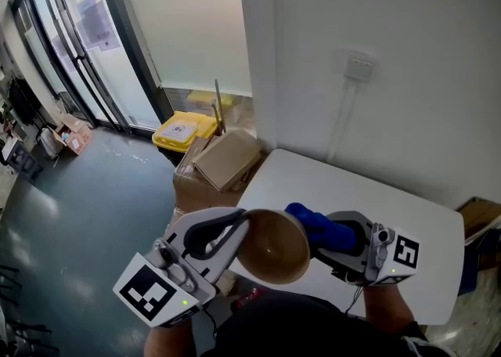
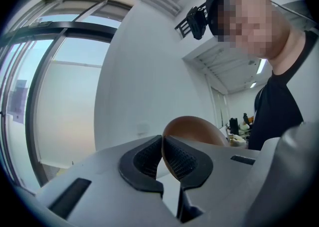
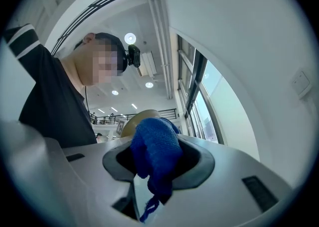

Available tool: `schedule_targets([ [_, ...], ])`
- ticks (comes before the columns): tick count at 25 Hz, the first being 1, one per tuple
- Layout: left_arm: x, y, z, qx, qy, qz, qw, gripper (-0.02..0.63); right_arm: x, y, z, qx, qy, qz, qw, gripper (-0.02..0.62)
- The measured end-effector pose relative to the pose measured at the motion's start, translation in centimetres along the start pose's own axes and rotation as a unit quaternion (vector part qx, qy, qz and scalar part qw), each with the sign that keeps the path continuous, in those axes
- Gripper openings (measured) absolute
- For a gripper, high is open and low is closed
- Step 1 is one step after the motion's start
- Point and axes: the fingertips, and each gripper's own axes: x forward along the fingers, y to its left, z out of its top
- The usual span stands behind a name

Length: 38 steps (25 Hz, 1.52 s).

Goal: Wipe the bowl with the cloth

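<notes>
Brown bowl [image 1: 274,252], blue cloth [image 1: 315,222], white surface [image 1: 360,191], grey left hand-held gripper [image 1: 241,226] and right hand-held gripper [image 1: 340,236], black-and-white square-patterned marker cube [image 1: 149,293], yellow bin [image 1: 184,130], tan cardboard box [image 1: 227,158].

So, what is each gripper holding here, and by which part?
The left gripper grips the brown round bowl by its rim. The right gripper clamps the blue knitted cloth by a bunched fold.
</notes>
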Motion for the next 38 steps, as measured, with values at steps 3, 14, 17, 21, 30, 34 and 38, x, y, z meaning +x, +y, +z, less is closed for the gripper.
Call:
schedule_targets([
  [3,-0.1,0.8,-0.1,-0.007,-0.001,0.016,0.9998,0.026,-0.2,0.4,0.5,0.001,-0.002,0.008,1.000,0.143],
  [14,-1.2,2.0,0.1,-0.019,-0.011,0.041,0.9989,0.021,-0.3,2.5,1.4,0.003,-0.020,0.065,0.998,0.143],
  [17,-1.3,2.1,0.2,-0.030,-0.019,0.039,0.9986,0.021,0.1,2.6,0.6,0.006,-0.010,0.065,0.998,0.141],
  [21,-2.2,2.7,0.9,-0.060,-0.043,0.041,0.9964,0.021,0.8,3.3,-1.8,0.002,0.039,0.075,0.996,0.142],
  [30,0.4,2.5,-2.4,0.003,0.023,0.085,0.9961,0.025,2.1,7.0,-4.6,0.025,0.076,0.121,0.989,0.142],
  [34,1.2,3.5,-5.2,0.004,0.064,0.112,0.9916,0.031,0.8,6.1,-3.7,0.040,0.057,0.100,0.993,0.143],
  [38,1.8,4.0,-9.4,0.017,0.123,0.122,0.9848,0.023,-1.3,3.7,-2.2,0.073,0.012,0.050,0.996,0.142],
])
